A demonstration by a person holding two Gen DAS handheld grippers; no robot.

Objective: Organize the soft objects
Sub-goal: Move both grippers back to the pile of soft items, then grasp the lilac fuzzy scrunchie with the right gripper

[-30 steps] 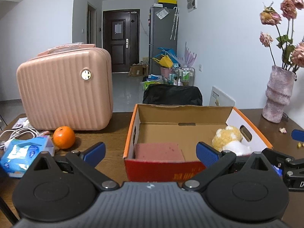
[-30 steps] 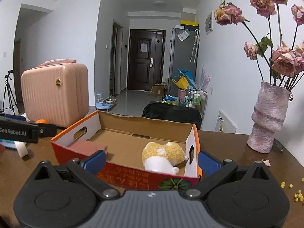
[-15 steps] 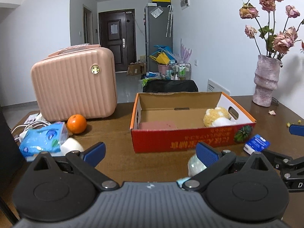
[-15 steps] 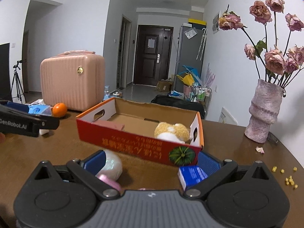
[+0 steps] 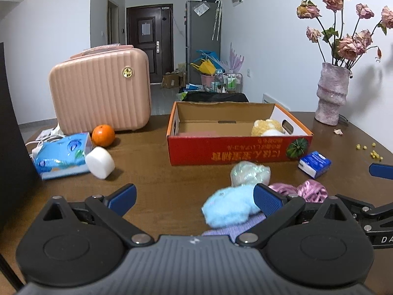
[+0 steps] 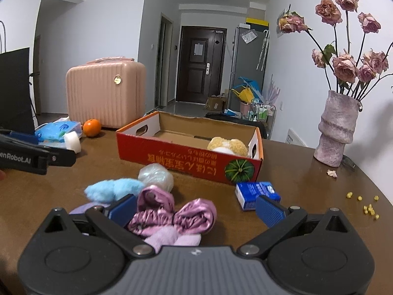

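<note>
Brown table (image 5: 172,184) carries a loose heap before me: blue fluffy piece (image 5: 228,206), pink satin scrunchie (image 6: 172,211), pearly ball (image 6: 156,177). I judge I'm between picks; next, one claw must close on a piece. Left claw (image 5: 194,196) and right claw (image 6: 195,207) gape, empty. Beyond, the red box (image 5: 233,151) holds a yellow plush (image 5: 267,127) and pink pad (image 5: 196,134).

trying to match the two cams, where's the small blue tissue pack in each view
Left wrist: blue tissue pack lies right of centre, just off the red cardboard box's near right corner.
Right wrist: blue tissue pack sits centre-right, below that same corner.
Shared landmark: the pumpkin print on the box front.
</note>
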